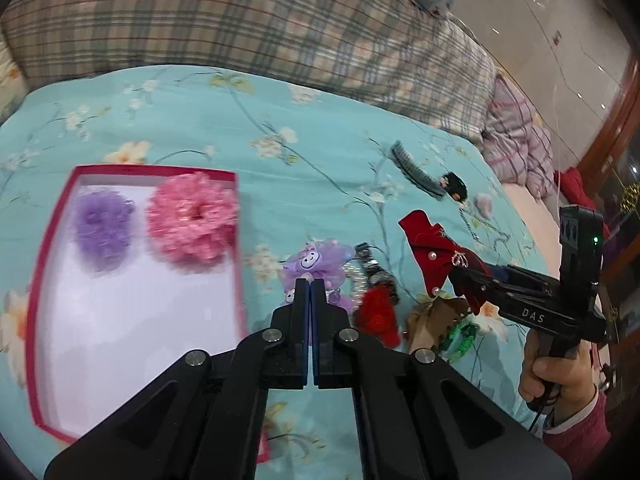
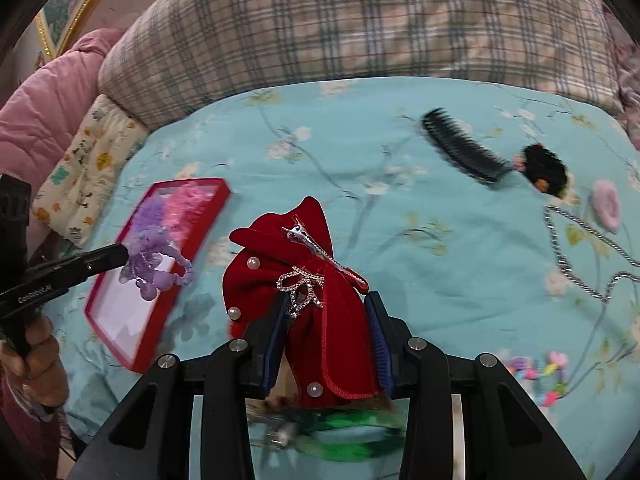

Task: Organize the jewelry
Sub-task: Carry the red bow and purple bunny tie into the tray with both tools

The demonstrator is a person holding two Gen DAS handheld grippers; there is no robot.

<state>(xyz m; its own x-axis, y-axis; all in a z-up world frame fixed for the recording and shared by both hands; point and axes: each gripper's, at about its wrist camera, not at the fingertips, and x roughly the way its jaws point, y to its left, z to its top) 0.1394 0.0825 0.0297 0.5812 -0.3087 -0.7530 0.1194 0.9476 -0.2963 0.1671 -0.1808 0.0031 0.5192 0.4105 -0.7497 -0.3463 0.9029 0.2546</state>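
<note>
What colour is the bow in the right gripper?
Dark red, with white pearls and a silver rhinestone trim; the bow shows best in the right wrist view.

Floral bedspread (image 1: 328,152), plaid pillow (image 1: 240,24)

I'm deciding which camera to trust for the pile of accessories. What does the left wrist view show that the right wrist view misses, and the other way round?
Only the left wrist view shows the fuzzy red pom-pom and the pink scrunchie's full shape.

Only the right wrist view shows the multicoloured bead bracelet and pink quilted jacket.

Both show the red-rimmed white tray, black comb, the red velvet bow clip in the right gripper, and the left gripper holding the purple cartoon hair tie.
</note>
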